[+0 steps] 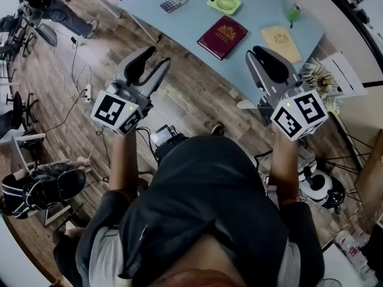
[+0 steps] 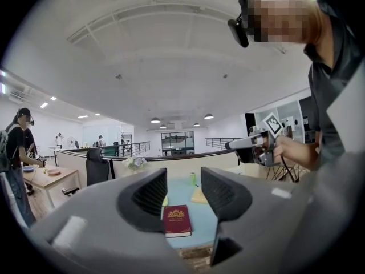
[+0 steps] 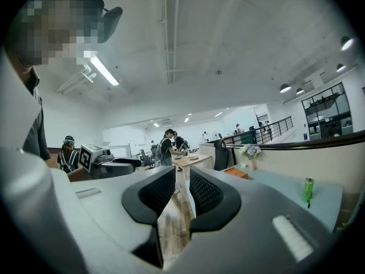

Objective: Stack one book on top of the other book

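Note:
A dark red book (image 1: 222, 36) and a tan book (image 1: 281, 42) lie side by side and apart on the light blue table (image 1: 257, 17). My left gripper (image 1: 152, 61) hangs over the wooden floor, short of the table's near edge, open and empty. In the left gripper view the red book (image 2: 177, 220) shows between the jaws far ahead, with the tan book (image 2: 199, 196) behind it. My right gripper (image 1: 270, 61) is at the table's near corner, its jaws a narrow gap apart with nothing in them; in its own view only floor shows through that gap.
A green fan (image 1: 224, 3), a calculator (image 1: 173, 3) and a small green bottle (image 1: 293, 12) stand further back on the table. Paper flowers (image 1: 317, 73) sit at its right end. Cables and chairs lie on the floor at left; other people work at far desks.

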The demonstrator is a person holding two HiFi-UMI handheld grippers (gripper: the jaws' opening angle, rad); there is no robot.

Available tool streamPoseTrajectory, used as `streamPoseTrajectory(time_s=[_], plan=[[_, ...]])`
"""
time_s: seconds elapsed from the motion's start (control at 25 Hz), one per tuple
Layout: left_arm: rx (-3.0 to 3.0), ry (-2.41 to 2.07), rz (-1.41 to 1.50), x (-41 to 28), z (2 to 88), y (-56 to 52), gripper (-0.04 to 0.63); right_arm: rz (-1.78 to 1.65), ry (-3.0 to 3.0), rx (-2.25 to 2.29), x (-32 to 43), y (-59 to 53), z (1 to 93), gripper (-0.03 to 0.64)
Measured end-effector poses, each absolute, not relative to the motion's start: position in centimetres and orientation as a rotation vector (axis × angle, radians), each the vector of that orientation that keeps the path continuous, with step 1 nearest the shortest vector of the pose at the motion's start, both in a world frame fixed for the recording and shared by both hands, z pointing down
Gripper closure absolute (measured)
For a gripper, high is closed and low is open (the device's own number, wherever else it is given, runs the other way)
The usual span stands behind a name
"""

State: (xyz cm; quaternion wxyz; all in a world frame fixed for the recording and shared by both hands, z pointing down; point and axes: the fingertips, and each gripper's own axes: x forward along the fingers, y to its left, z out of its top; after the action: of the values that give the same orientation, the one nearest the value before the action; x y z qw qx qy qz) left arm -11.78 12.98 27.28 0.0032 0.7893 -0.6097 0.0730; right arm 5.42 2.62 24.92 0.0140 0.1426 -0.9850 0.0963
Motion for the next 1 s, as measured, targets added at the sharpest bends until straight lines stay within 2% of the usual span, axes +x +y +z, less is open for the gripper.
streamPoseTrajectory(time_s=[0.52, 1.0], plan=[[2.493, -1.829, 0.277, -7.7, 28.2, 8.5, 0.385, 0.362, -3.062, 0.525, 9.9, -0.5, 26.3, 0.543], [2.66, -1.619, 0.228, -6.3, 28.2, 2.8, 0.385, 0.343, -2.991, 0.783, 12.5, -2.5, 26.4, 0.544]])
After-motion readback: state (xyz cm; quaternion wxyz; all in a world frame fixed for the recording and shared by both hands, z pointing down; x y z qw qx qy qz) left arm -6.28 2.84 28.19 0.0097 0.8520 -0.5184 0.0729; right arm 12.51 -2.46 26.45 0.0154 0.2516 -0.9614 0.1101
